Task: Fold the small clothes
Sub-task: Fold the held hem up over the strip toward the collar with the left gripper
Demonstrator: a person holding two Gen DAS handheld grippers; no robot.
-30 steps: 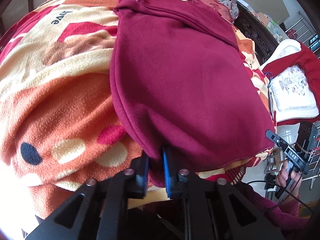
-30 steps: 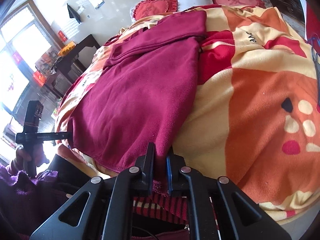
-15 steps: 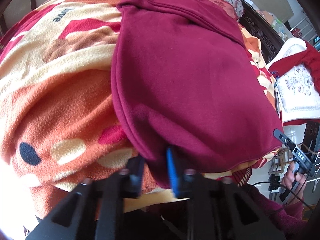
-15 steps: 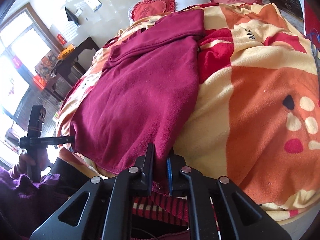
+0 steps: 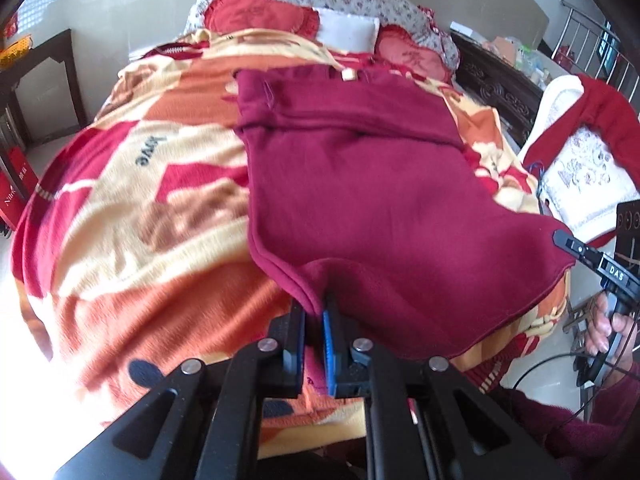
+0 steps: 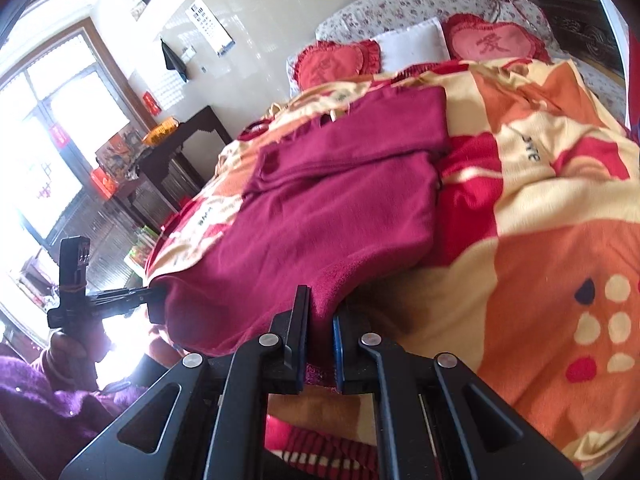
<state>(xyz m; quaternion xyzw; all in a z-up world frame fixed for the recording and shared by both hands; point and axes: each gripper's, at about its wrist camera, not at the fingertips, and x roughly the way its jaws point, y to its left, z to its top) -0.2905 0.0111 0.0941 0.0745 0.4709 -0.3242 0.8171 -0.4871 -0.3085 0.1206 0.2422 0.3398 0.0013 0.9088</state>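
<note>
A maroon fleece garment (image 5: pixel 380 184) lies spread on the bed, sleeves folded across its far end. My left gripper (image 5: pixel 316 312) pinches the near left hem corner, its jaws closing tight on the cloth. At that view's right edge, my right gripper (image 5: pixel 560 238) holds the other hem corner. In the right wrist view my right gripper (image 6: pixel 320 308) is shut on the garment (image 6: pixel 328 216), with the left gripper (image 6: pixel 156 292) gripping the far corner. The near hem hangs lifted between both grippers.
An orange, red and cream blanket (image 5: pixel 140 240) covers the bed. Red heart cushions (image 6: pixel 492 44) and a white pillow (image 5: pixel 346 32) sit at the head. A white and red garment (image 5: pixel 584 172) hangs at the right. A dark side table (image 6: pixel 180 148) stands left.
Both grippers have risen and tilted up, lifting the near hem off the blanket. The left jaws have closed onto the cloth. Pillows and wall have come into view.
</note>
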